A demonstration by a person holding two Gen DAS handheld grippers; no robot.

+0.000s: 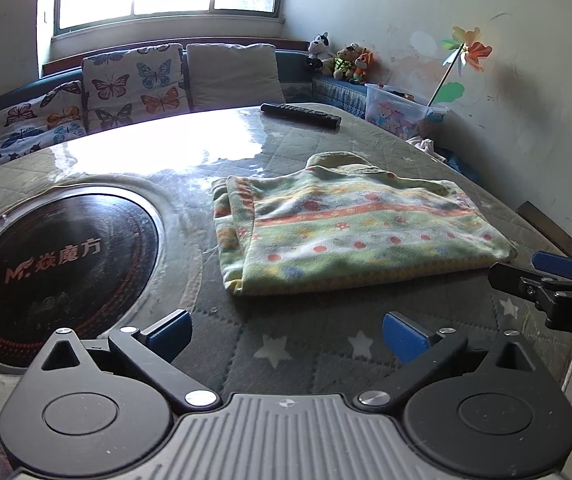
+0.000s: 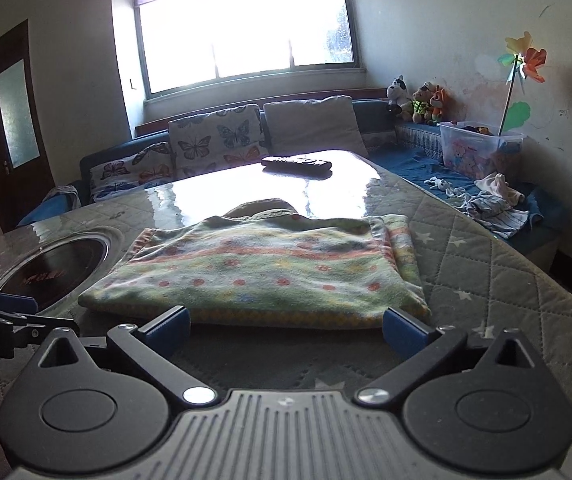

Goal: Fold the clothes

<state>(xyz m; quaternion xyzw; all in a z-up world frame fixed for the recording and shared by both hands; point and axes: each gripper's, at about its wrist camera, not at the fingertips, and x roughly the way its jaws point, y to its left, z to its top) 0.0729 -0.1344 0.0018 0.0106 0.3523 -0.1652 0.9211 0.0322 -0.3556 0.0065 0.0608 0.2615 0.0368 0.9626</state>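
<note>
A small green fleece garment [image 1: 350, 228] with orange and yellow patterned bands lies folded flat on the quilted table; it also shows in the right wrist view [image 2: 262, 272]. My left gripper [image 1: 286, 336] is open and empty, a little short of the garment's near edge. My right gripper [image 2: 286, 326] is open and empty, right at the garment's near hem, not holding it. The right gripper also shows at the right edge of the left wrist view [image 1: 554, 276]. The left gripper's fingers [image 2: 10, 308] show at the left edge of the right wrist view.
A round black induction cooktop [image 1: 58, 268] is set into the table left of the garment. A black remote [image 1: 300, 115] lies at the table's far side. Behind are a sofa with butterfly cushions [image 1: 134, 84], a plastic toy box [image 1: 402, 110] and loose clothes [image 2: 486, 200].
</note>
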